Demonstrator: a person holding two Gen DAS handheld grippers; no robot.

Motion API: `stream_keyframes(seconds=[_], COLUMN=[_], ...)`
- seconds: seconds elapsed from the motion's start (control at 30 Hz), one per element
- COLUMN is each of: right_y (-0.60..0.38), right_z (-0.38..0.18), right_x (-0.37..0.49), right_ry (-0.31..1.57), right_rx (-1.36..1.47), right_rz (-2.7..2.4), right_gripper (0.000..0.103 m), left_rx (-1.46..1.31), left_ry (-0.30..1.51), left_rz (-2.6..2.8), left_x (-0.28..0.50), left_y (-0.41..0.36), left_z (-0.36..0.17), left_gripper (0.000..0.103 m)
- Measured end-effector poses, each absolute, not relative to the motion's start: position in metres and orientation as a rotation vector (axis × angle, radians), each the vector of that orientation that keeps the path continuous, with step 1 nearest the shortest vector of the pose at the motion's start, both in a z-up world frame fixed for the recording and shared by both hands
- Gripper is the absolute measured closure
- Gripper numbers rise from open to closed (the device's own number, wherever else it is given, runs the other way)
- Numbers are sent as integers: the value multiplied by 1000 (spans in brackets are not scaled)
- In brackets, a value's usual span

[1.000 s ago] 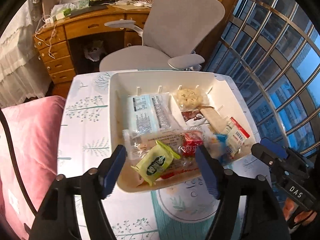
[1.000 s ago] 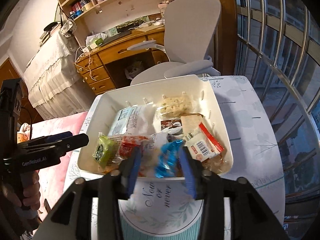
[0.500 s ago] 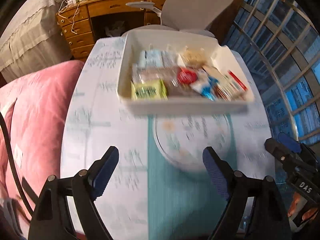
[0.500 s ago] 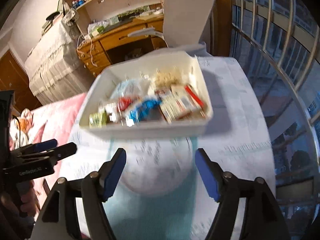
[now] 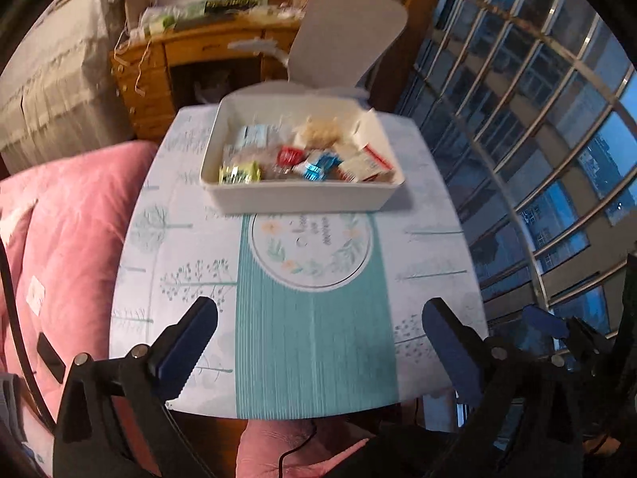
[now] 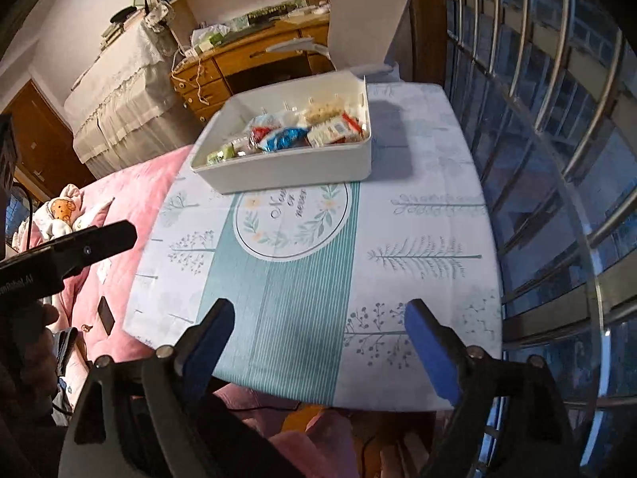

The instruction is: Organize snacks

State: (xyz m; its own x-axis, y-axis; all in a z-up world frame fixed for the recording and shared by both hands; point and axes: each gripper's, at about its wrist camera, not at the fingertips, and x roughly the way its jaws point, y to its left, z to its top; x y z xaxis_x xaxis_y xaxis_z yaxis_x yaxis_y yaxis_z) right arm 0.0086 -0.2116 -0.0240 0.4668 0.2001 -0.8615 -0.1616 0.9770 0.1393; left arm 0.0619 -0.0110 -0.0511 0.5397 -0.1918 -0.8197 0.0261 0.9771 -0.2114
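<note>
The white tray (image 5: 302,195) sits at the far end of the table (image 5: 418,263), its near wall touching the edge of the round printed emblem (image 5: 312,247) on the tablecloth. Inside it lie the snacks (image 5: 306,155), piled loosely: a yellow-green packet (image 5: 240,172) at the near left corner, a red packet (image 5: 289,155) and a blue foil packet (image 5: 316,167) near the middle, a white packet with a red stripe (image 5: 368,163) at the right, and a pale rice-cake piece (image 5: 320,131) towards the far wall. The left-wrist view is slightly blurred, so labels cannot be read. The left gripper (image 5: 318,342) hangs over the near edge of the table, jaws spread wide, nothing between them. The right gripper (image 6: 318,338) is likewise over the near edge, fingers wide apart and holding nothing; both are well apart from the tray. Beyond the table stand a grey office chair (image 6: 366,20) and a wooden desk (image 6: 247,59). A pink quilt (image 5: 67,219) lies to the left, a barred window (image 6: 557,119) to the right.
</note>
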Motion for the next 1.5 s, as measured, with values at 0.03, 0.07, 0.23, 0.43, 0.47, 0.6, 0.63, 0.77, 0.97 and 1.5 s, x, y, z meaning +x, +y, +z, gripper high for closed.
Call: stream_keyframes(seconds=[0.03,0.07,0.23,0.43,0.47,0.6,0.63,0.77,0.97,1.5], right_y=[-212,-214,-216,-216,-215,-214,-212,-202,-201,-195], right_z=[-18,-11,20,35,33,25,24,19,17,12], right_x=[9,9,1,-19,-22,-30,-31,-34,-37,-37], right_ry=[1059,1051,1032,1002,1006,1009,1015,1028,1037,1055], right_rx=[45,53,91,131,137,141,131,87,80,78], right_rz=[223,221,205,121,107,72,70,99,114,104], right_gripper=[12,11,8,4,4,4,3,1,1,1], left_rx=[-174,-169,-185,-140,-141,-143,-138,-128,-116,-146], left_ry=[987,980,966,934,939,936,931,913,901,914], left_rz=[-129,-128,-138,-84,-77,-31,-24,-16,-24,9], left_x=[60,57,53,32,28,17,16,8,1,1], left_y=[-13,-15,-18,-25,-25,-24,-24,-26,-28,-24], left_z=[-44,-37,-13,-5,-7,-12,-12,-14,-13,-20], left_gripper=[1,1,1,1,1,1,1,1,1,1])
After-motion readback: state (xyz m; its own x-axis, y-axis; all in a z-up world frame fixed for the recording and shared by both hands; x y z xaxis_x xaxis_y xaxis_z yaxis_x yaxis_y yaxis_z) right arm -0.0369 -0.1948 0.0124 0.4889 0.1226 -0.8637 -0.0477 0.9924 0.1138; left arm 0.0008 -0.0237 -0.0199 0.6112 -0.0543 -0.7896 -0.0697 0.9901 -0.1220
